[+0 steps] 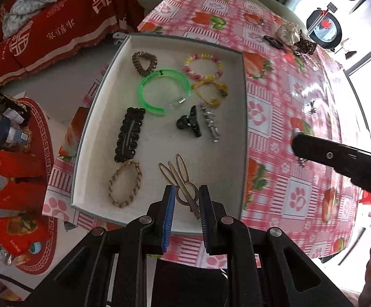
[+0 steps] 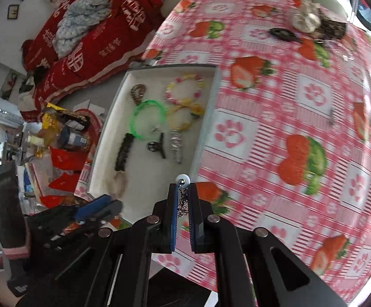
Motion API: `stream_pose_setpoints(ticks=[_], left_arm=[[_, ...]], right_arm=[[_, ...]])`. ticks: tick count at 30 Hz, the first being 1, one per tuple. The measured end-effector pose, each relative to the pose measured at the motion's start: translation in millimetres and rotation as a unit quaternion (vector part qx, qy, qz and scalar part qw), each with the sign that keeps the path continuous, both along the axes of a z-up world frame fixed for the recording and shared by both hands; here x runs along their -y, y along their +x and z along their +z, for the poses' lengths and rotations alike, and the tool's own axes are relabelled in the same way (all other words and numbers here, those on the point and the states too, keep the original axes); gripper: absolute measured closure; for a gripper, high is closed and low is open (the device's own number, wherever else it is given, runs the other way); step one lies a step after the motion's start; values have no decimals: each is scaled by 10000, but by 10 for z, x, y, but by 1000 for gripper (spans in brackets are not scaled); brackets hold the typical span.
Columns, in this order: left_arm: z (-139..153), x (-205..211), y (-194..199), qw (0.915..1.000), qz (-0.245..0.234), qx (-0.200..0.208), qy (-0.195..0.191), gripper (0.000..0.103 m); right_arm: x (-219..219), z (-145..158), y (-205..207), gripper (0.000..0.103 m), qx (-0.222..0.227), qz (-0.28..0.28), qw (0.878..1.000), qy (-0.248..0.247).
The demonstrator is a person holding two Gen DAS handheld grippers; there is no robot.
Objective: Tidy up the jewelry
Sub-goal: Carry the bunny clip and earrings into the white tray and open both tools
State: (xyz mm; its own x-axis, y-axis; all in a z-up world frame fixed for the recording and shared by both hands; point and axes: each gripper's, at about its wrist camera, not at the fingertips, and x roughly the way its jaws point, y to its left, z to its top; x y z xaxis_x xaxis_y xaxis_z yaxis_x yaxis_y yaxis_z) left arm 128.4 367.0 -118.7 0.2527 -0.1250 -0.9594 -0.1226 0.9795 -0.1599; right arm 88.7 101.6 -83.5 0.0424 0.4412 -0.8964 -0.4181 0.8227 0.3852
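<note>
The tray [image 1: 101, 117] is a shallow white box with a grey rim, lying on the counter [image 1: 295, 97], which wears a glossy pink cloth printed with strawberries and paw marks.

The left gripper [image 1: 186, 199] points steeply down over the tray's near edge, its blue-padded jaws closed on a beige rabbit-shaped hair clip [image 1: 177, 176] whose long ears fan out over the tray floor. The right gripper [image 2: 182, 197] also tilts downward, above the counter just beside the tray's right wall. Its jaws are clamped on a dark lacy trinket [image 2: 182, 202] with a white bead [image 2: 182, 179] sticking out past the tips; in the left wrist view its black body reaches in from the right.

Inside the tray lie eight pieces, not counting the held clip:
- one brown coiled hair tie [image 1: 144, 62]
- one pink-and-yellow beaded bracelet [image 1: 202, 66]
- one clear green bangle [image 1: 163, 90]
- one yellow braided cord [image 1: 211, 92]
- one black claw clip [image 1: 189, 124]
- one silver clip [image 1: 211, 122]
- one black lace snap clip [image 1: 130, 134]
- one beige braided loop [image 1: 125, 183]

At the counter's far end sits a small cluster: a cream scrunchie [image 1: 287, 33], a leopard-print scrunchie [image 1: 305, 44] and a dark clip [image 1: 274, 42].
</note>
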Motion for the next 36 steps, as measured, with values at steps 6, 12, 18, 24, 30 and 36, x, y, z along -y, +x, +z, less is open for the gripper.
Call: stream_pose_setpoints(ticks=[6,12,18,24,30,36], left_arm=[[-201,-61,96,9998,-167,-89,13,77],[-369,-132,145,9995,-225,-207,17,77],[-490,-176,191,9993,-273,-262,14,77],[-555,-165,227,9992,-311,-250,86,77],[-635,-154,239,9989,-294,-330,143,77],[-686,-151,243,9985,-338,-377,220,77]], right_arm=[[-352,-233,15,95,-210,196,9996,-53],[-538,-511,42,95,-457,256,9984,-218],[-647,-696,58,95,-619,278,9971,-344],[-739,-836,87,95,-708,292,9961,-438],[-808,-977,116,95,-797,269,9950,-546],[-883,-1069,108,95,-848,250,9941,-623]])
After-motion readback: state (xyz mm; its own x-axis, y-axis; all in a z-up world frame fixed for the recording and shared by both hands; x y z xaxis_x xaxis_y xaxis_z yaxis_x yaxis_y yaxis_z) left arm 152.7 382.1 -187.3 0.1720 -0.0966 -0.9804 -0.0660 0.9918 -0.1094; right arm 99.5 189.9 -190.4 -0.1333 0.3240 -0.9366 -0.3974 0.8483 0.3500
